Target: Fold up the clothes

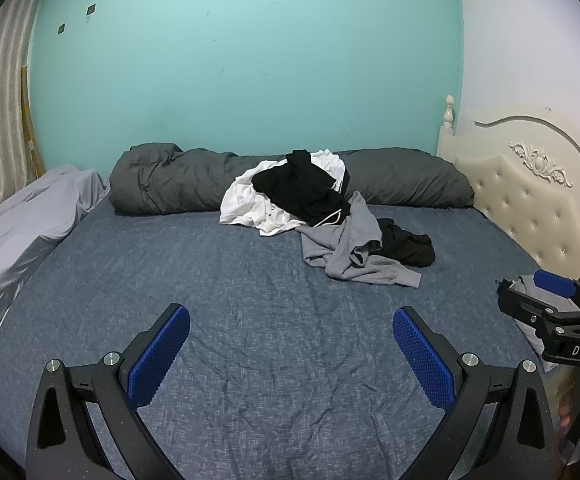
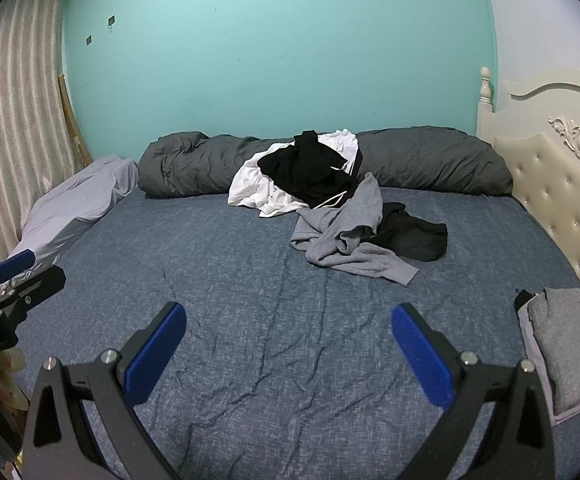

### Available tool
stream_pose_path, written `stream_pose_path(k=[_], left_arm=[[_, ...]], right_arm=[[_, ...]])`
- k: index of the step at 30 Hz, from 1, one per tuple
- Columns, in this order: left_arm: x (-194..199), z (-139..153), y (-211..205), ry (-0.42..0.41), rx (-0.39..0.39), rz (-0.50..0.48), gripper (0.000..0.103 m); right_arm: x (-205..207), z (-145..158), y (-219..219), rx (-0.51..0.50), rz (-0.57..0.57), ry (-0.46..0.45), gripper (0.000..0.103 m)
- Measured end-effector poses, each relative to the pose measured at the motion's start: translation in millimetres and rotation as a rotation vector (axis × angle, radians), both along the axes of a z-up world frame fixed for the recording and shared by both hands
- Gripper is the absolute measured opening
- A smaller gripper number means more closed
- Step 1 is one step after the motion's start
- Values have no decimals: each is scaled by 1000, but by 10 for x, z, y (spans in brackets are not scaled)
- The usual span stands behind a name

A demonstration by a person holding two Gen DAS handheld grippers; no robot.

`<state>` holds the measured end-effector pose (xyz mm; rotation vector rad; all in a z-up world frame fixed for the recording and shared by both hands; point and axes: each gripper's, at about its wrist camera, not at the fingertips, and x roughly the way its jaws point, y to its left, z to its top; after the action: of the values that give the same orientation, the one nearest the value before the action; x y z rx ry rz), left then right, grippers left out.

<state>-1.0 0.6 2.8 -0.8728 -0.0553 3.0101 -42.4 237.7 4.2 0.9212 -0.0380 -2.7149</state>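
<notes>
Left gripper (image 1: pixel 292 334), right gripper (image 2: pixel 289 330): jaws fully spread, empty; we note the clothes heap (image 1: pixel 322 208) far across the bed (image 1: pixel 210 280), tangled; risk: lifting several garments together

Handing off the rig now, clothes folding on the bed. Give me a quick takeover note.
Left gripper: open, empty, over bare bedsheet.
Right gripper: open, empty, likewise.
Unfolded pile against the dark rolled duvet: black and white pieces on top, grey garment and another black one spilling toward you.
Done: small folded stack by the headboard.
Left: fold the pile; the grey garment is nearest.
</notes>
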Motion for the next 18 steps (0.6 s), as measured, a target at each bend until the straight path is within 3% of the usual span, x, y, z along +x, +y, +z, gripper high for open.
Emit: stream_pose_path(k=[18], left_arm=[[22, -75, 31, 2, -2, -6, 103]], right_arm=[[38, -11, -45, 8, -4, 3, 103]])
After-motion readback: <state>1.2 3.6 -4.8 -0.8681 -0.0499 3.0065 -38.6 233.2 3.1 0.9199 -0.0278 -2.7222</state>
